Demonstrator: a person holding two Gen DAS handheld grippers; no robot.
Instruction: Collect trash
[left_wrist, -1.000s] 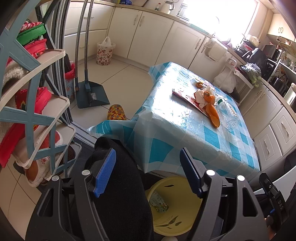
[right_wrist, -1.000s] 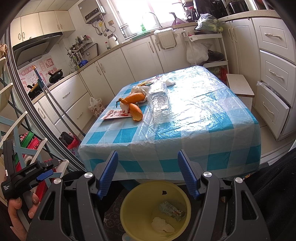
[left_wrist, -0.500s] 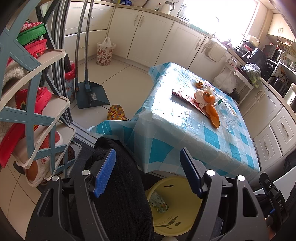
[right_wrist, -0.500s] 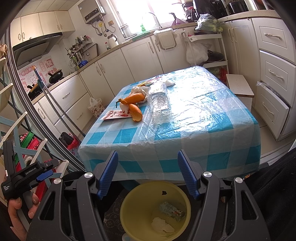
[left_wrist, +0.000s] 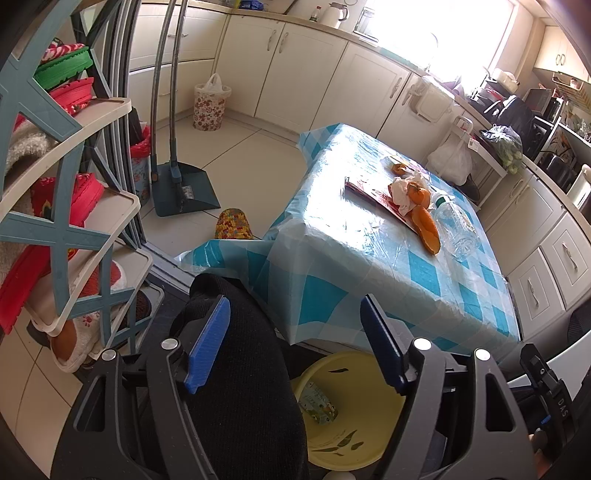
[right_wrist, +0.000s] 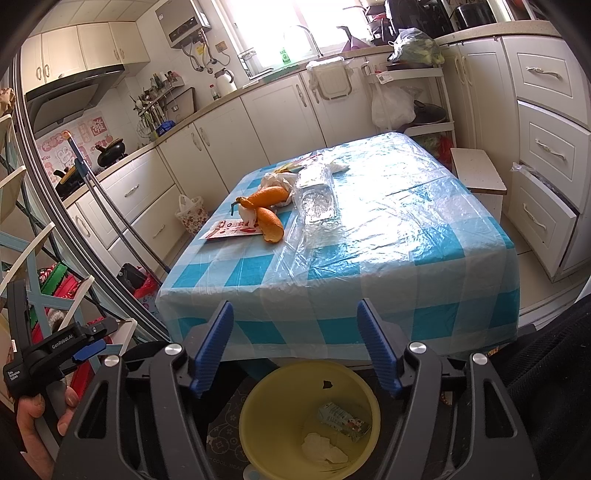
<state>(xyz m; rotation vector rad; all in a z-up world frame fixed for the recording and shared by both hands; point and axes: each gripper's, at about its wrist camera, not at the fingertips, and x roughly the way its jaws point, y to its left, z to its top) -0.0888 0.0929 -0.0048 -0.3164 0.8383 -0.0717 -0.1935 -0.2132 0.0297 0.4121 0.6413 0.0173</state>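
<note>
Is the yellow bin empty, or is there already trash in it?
Not empty. The yellow bin holds a small carton and a crumpled white tissue at its bottom; most of it is unfilled.

Black plastic gripper frames, ribbed blue fingers, silver screws, white "GenRobot.AI" lettering, black knit sleeve

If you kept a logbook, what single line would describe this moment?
left gripper: open, empty | right gripper: open, empty | yellow bin: carton, tissue inside | table: orange peel, bottle waiting
</note>
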